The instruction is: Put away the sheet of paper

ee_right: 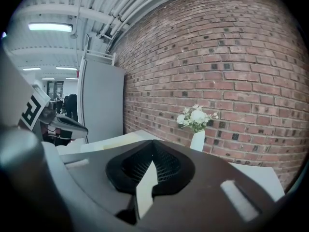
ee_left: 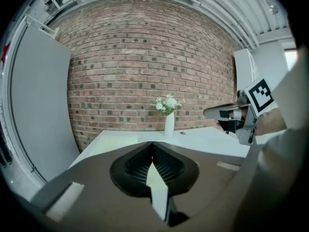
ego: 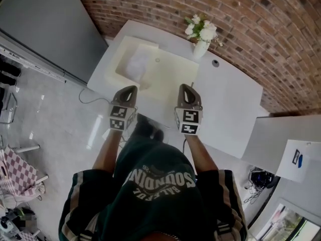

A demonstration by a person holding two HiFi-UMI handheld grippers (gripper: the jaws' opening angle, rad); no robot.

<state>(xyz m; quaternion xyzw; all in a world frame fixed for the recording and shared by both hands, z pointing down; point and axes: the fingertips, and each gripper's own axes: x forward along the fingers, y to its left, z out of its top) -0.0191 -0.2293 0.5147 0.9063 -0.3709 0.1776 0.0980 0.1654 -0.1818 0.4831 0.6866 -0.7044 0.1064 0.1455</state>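
Head view: left gripper (ego: 132,88) and right gripper (ego: 185,86) hang clenched, empty, over the table (ego: 225,99) edge. The sheet of paper (ego: 136,64) seems to lie in the cream tray (ego: 173,72), far left. Back off without nudging it.

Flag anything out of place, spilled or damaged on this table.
Nothing stands out. The vase of flowers stands upright by the brick wall, and the white sheet lies inside the cream tray, seemingly a little rumpled.
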